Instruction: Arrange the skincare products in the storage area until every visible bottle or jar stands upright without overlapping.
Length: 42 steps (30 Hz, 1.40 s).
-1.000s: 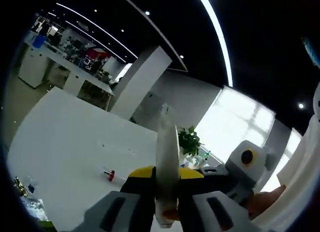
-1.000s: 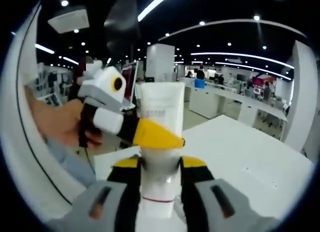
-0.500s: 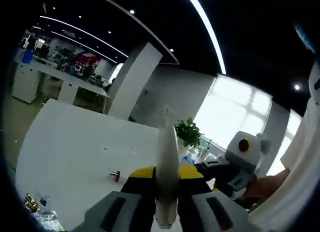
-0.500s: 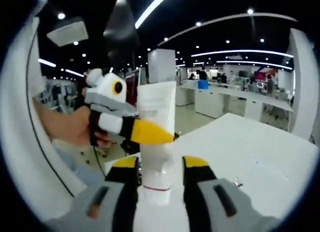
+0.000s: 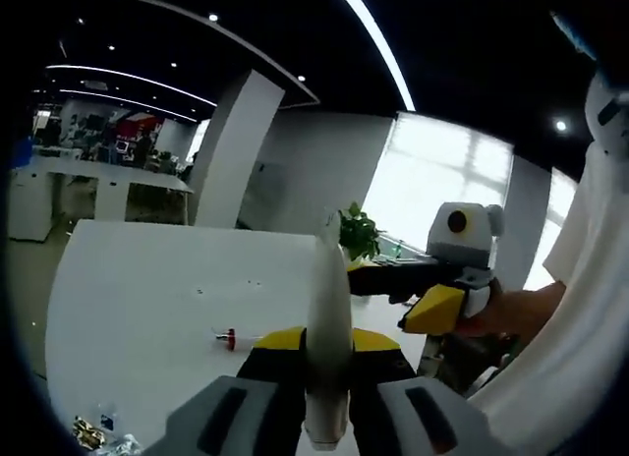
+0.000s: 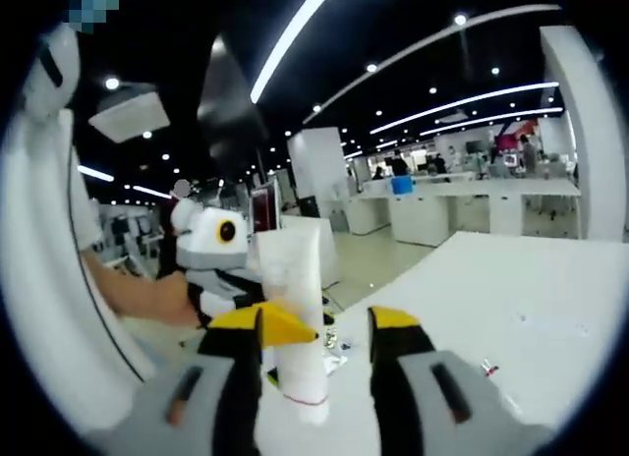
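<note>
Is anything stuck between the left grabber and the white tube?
No, nothing visible stands between them. The left gripper is shut right on the white tube, which rises between its jaws. In the right gripper view, that tube stands apart from the right gripper, whose jaws are open.

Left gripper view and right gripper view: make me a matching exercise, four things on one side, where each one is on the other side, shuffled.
Things:
1. white tube
2. potted plant
3. small red-capped item
4. blue box

Places:
A. on a distant counter
B. lying on the white table
C. clamped in the left hand-held gripper
D. beside the bright window

Pairs: 1-C, 2-D, 3-B, 4-A
</note>
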{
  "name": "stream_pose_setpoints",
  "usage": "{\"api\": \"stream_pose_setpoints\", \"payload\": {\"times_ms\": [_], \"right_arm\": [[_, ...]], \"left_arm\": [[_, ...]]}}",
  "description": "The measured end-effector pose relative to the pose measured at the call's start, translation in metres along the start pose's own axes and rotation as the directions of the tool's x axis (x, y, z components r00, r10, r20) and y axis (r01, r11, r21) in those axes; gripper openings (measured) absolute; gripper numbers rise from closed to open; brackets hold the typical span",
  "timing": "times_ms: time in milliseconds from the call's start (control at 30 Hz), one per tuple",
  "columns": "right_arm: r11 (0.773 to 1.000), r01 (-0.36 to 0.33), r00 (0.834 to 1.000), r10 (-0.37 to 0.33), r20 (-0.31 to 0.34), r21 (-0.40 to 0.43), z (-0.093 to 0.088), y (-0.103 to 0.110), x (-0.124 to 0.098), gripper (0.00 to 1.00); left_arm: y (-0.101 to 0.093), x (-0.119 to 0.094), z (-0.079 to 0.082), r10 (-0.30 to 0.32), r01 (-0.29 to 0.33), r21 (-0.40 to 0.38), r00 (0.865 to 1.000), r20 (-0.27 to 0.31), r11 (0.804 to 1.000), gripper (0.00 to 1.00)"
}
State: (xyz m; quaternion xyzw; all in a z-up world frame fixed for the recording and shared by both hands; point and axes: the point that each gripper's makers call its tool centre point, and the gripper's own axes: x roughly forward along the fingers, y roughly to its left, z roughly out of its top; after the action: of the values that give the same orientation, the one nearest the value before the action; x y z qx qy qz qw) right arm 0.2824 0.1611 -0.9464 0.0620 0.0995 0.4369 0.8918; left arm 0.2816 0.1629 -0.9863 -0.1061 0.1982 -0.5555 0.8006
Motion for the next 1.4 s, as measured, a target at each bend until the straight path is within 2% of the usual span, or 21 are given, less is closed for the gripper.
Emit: {"api": "stream_pose_setpoints", "payload": {"times_ms": [233,300,400,600,633,733,800,867,1133,1300,1400], "right_arm": [[0.996,-0.093,0.996,0.093,-0.011,-0.002,0.003,0.014,0.005,0.40],[0.993,-0.114,0.993,0.114,-0.024,-0.009,0.001,0.019,0.006,0.38],[0.989,-0.150,0.988,0.150,-0.039,-0.008,-0.002,0.026,0.007,0.35],[0.972,-0.237,0.971,0.236,-0.039,-0.003,-0.001,0.044,0.005,0.27],[0.969,-0.249,0.968,0.249,-0.043,-0.004,-0.002,0.046,0.004,0.26],[0.946,-0.323,0.945,0.322,-0.061,-0.001,-0.004,0.059,-0.001,0.21],[0.939,-0.345,0.936,0.343,-0.080,-0.005,-0.007,0.062,-0.004,0.20],[0.925,-0.381,0.920,0.379,-0.099,0.006,-0.012,0.068,-0.008,0.18],[0.890,-0.457,0.884,0.454,-0.110,-0.002,-0.020,0.083,-0.020,0.13],[0.883,-0.469,0.878,0.464,-0.116,-0.028,-0.022,0.090,-0.023,0.08],[0.886,-0.463,0.882,0.457,-0.118,-0.033,-0.025,0.089,-0.024,0.07]], "left_arm": [[-0.013,0.000,-0.010,-0.055,0.058,0.054,0.997,-0.050,0.997,0.13],[-0.021,-0.001,-0.012,-0.096,0.100,0.066,0.993,-0.061,0.993,0.13],[-0.029,-0.002,-0.014,-0.138,0.144,0.086,0.988,-0.067,0.986,0.13],[-0.039,-0.005,-0.019,-0.181,0.189,0.100,0.980,-0.084,0.977,0.13],[-0.041,-0.005,-0.021,-0.191,0.201,0.105,0.977,-0.091,0.974,0.13],[-0.051,-0.007,-0.027,-0.239,0.254,0.123,0.963,-0.123,0.959,0.13],[-0.058,-0.008,-0.031,-0.267,0.287,0.136,0.953,-0.143,0.948,0.13],[-0.064,-0.010,-0.034,-0.298,0.321,0.150,0.941,-0.160,0.935,0.13],[-0.085,-0.015,-0.038,-0.384,0.413,0.155,0.905,-0.184,0.898,0.14],[-0.090,-0.016,-0.041,-0.402,0.431,0.156,0.897,-0.186,0.889,0.15],[-0.091,-0.015,-0.043,-0.404,0.432,0.144,0.895,-0.190,0.890,0.16]]}}
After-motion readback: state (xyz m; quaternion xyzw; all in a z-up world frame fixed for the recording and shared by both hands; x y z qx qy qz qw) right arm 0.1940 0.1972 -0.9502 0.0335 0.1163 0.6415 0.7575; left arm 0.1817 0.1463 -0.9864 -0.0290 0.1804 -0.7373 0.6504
